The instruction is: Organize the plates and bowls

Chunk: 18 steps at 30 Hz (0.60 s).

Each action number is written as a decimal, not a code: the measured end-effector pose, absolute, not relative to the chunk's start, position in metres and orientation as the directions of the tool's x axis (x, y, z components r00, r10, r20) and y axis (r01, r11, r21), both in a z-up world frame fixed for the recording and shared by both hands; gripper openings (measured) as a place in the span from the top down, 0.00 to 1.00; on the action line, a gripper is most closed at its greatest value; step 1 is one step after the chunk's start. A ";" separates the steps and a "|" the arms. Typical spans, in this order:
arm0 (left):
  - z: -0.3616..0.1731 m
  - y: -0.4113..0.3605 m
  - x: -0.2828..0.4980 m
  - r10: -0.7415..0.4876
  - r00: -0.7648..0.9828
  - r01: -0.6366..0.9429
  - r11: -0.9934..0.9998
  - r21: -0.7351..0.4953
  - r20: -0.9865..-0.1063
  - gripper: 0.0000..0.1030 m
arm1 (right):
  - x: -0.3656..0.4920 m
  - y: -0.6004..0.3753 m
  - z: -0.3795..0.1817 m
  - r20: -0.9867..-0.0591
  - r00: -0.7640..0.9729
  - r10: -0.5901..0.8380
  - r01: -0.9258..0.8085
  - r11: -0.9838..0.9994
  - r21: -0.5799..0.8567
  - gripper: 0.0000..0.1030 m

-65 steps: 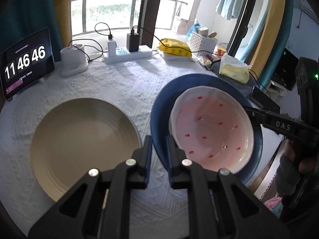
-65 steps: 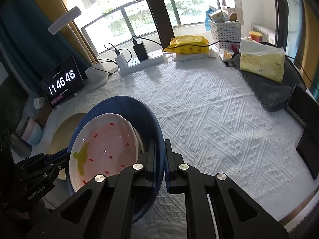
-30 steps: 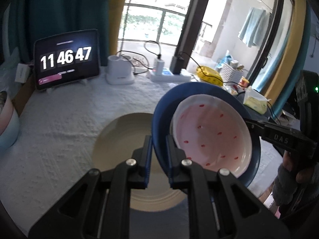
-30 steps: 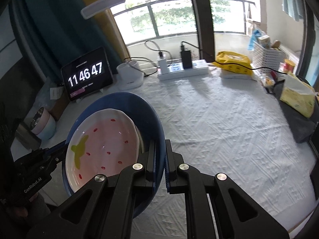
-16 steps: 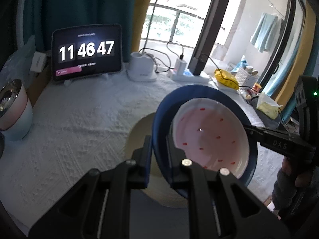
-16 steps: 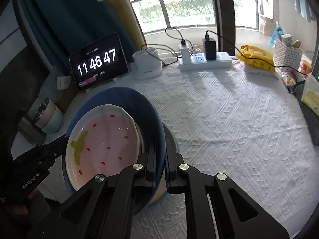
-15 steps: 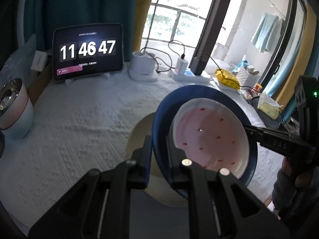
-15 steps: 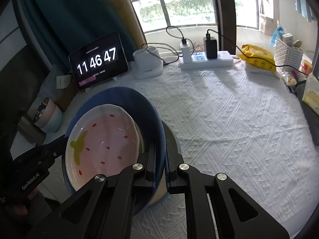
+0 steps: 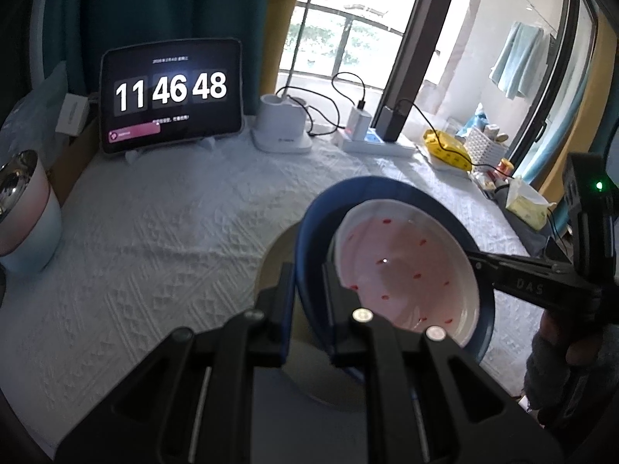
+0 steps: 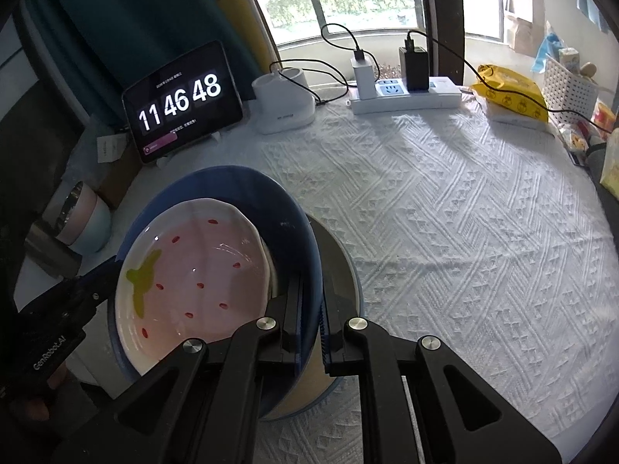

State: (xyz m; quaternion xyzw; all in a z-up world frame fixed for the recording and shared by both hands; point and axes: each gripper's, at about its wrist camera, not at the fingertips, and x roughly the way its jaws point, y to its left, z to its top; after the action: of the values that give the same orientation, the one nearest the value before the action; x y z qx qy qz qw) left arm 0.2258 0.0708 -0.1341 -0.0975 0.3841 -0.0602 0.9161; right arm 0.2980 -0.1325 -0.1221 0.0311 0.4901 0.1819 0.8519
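Observation:
A blue plate (image 9: 309, 228) (image 10: 240, 181) carries a pink-and-white bowl with red specks (image 9: 406, 270) (image 10: 201, 278). It hangs tilted just above a beige plate (image 9: 276, 259) (image 10: 342, 270) lying on the white cloth, and hides most of it. My left gripper (image 9: 305, 282) is shut on the blue plate's near rim. My right gripper (image 10: 311, 301) is shut on the opposite rim. Each gripper shows in the other's view: the right gripper (image 9: 477, 265) at the plate's right edge, the left gripper (image 10: 110, 274) at its left edge.
At the back stand a tablet clock (image 9: 170, 96), a white lamp base (image 9: 280, 131) and a power strip with cables (image 10: 406, 96). A pink-and-blue cup (image 9: 23, 216) is at the left edge. A yellow packet (image 10: 510, 92) and a white basket (image 10: 568, 89) lie far right.
Both grippers have carried the blue plate and its bowl leftward across the table and lower, over the beige plate, which is now mostly covered. Both grips are unchanged.

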 end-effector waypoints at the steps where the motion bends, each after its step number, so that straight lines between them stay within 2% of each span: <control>1: -0.134 0.070 0.226 -0.185 0.698 0.036 0.974 -0.224 -0.692 0.88 | 0.299 -0.133 -0.123 -0.826 0.452 0.338 -0.277 0.933 0.230 0.90; 18: -0.134 0.063 0.227 -0.185 0.700 0.053 0.977 -0.208 -0.690 0.88 | 0.301 -0.138 -0.131 -0.836 0.455 0.307 -0.241 0.946 0.216 0.88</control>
State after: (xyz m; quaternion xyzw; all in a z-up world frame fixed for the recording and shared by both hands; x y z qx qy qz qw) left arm 0.2269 0.0628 -0.1337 -0.0861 0.3818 -0.0649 0.9179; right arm 0.3009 -0.1375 -0.1307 0.0329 0.4967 0.1607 0.8523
